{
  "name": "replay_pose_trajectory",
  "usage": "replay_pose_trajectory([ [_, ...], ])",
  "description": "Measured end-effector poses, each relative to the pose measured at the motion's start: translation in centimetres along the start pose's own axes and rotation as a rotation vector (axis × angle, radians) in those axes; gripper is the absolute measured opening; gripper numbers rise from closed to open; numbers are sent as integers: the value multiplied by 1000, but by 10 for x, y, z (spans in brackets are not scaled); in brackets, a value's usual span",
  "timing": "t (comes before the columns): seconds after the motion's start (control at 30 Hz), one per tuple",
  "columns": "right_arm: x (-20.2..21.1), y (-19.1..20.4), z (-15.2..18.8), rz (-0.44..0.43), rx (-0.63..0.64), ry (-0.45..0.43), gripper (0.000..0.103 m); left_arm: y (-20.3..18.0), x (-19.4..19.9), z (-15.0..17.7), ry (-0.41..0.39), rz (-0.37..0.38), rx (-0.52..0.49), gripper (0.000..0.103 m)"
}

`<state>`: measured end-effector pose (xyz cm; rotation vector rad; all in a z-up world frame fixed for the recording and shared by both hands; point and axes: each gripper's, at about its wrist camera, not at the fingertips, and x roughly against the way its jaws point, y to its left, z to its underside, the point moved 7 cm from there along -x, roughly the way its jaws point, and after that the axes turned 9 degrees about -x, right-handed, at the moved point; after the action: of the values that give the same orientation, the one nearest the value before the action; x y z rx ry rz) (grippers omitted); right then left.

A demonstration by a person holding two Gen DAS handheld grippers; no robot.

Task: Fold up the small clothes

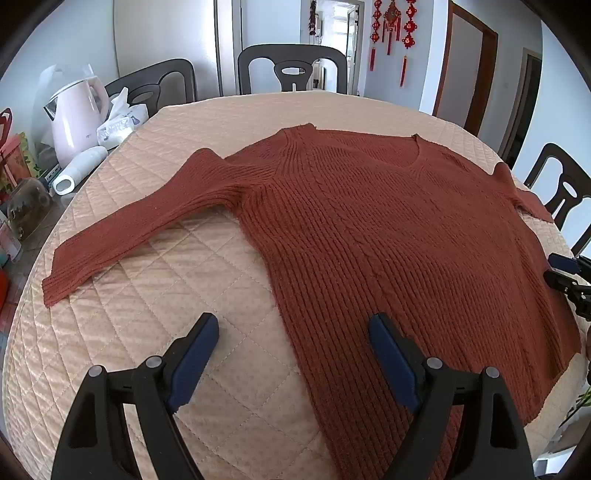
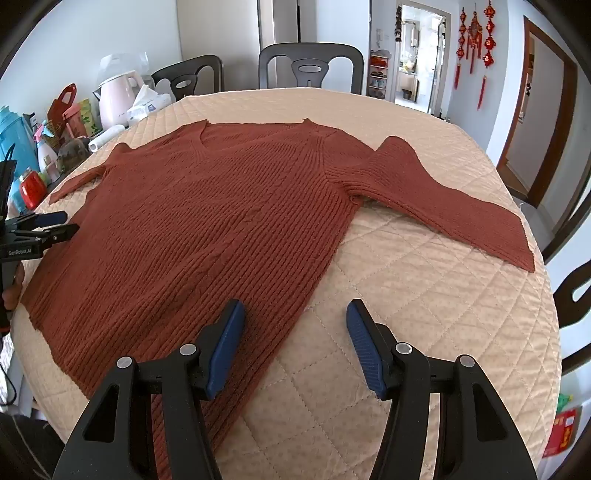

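A rust-red ribbed sweater (image 1: 388,236) lies flat, sleeves spread, on a beige quilted table cover (image 1: 184,295). My left gripper (image 1: 293,328) hovers open over the sweater's near left hem edge, with nothing between its blue pads. In the right wrist view the same sweater (image 2: 207,229) fills the left and middle. My right gripper (image 2: 295,317) stands open above its near right hem edge and is also empty. The other gripper shows at each view's edge: the right gripper (image 1: 565,273) in the left wrist view, the left gripper (image 2: 51,225) in the right wrist view.
A pink kettle (image 1: 77,118), a tissue pack (image 1: 118,125), a white roller (image 1: 79,170) and jars crowd the table's far left beyond the cover. Dark chairs (image 1: 291,68) ring the table. Red hanging ornaments (image 1: 391,33) and doorways are behind.
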<state>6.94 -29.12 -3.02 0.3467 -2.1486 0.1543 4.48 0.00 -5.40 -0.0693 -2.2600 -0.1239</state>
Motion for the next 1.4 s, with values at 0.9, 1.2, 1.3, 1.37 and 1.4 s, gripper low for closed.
replay_pose_trajectory([
  [0.9,0,-3,-1,-8,-5,-9,58,1,2,-5,-9,-11,7,86],
  [1.2,2,-2,-4,-11,-8,-9,58,0,3,-4,-12,-15,6,86],
  [1.3,2,-2,-4,-11,-8,-10,58,-1,4,-3,-14,-16,7,86],
  [1.37,2,-2,-4,-12,-8,-10,58,-1,4,-3,-14,-16,6,86],
  [1.4,2,-2,-4,-12,-8,-10,58,0,4,-4,-14,-16,7,86],
])
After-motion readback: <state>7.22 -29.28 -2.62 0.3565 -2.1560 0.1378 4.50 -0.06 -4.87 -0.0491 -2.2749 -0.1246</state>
